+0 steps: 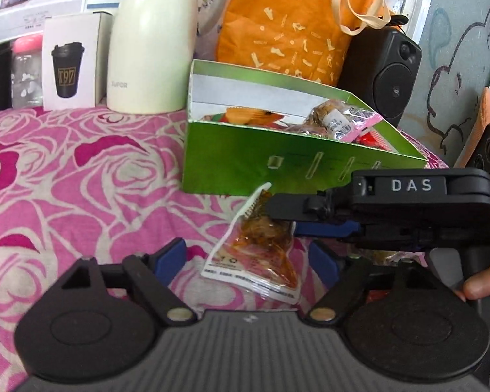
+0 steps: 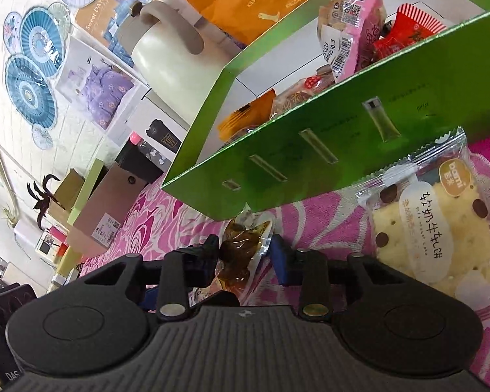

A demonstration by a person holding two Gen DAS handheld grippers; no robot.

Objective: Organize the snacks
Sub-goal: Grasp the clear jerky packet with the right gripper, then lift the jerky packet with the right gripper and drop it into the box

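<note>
Covering snack packet (image 1: pixel 261 245), right gripper (image 1: pixel 294 219)

Clear snack packet (image 1: pixel 261 248) of brown pieces, flat on pink cloth beside green box (image 1: pixel 277 163) holding wrapped snacks.

Both handheld grippers are matte black plastic, each with a ribbed grey-black centre plate flanked by two round housings and brass-coloured pivot pins. The left gripper (image 1: pixel 245 258) and the right gripper (image 2: pixel 245 254) carry blue finger pads (image 1: pixel 170 258). White letters "DAS" mark one's side.
</note>
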